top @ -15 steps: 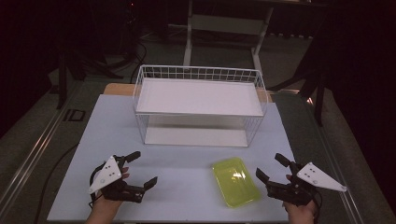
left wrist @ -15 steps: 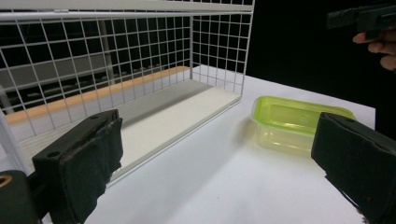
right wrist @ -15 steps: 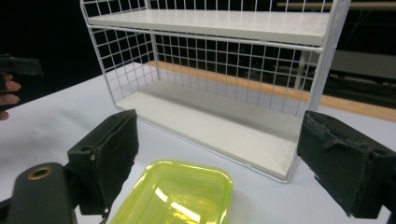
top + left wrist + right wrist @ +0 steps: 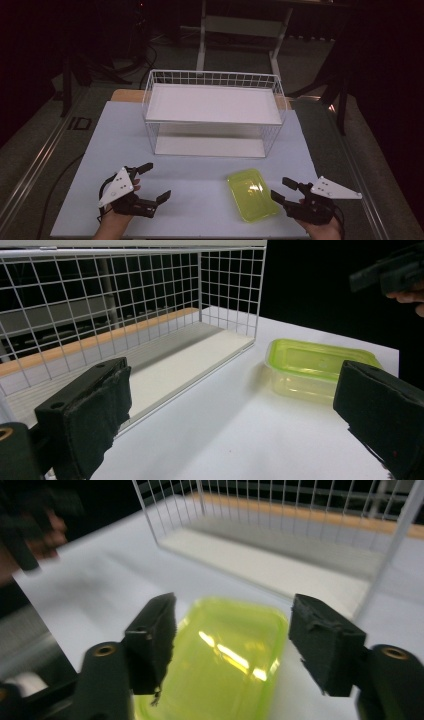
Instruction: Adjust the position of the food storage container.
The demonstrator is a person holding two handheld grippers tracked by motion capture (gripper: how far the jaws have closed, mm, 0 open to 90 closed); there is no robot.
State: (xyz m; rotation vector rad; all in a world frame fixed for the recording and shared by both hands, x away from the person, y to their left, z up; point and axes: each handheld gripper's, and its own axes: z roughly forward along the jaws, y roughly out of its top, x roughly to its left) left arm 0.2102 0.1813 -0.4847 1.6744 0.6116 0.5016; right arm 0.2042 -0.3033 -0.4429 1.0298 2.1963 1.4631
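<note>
A yellow-green clear plastic container (image 4: 252, 194) lies on the white tabletop (image 4: 200, 172), near the front right. My right gripper (image 4: 280, 188) is just right of it, open; in the right gripper view its jaws (image 4: 232, 612) frame the container (image 4: 225, 665) without touching it. My left gripper (image 4: 157, 180) rests at the front left, open wide and with nothing between its jaws. From the left gripper view (image 4: 235, 385) the container (image 4: 320, 365) lies farther off, beyond the jaws.
A white wire basket (image 4: 212, 80) with a white board inside stands at the back middle of the table; its mesh (image 4: 230, 290) is close in the left gripper view. Dark floor and stand legs surround the table.
My right gripper has edged slightly left toward the container. The left gripper has kept still.
</note>
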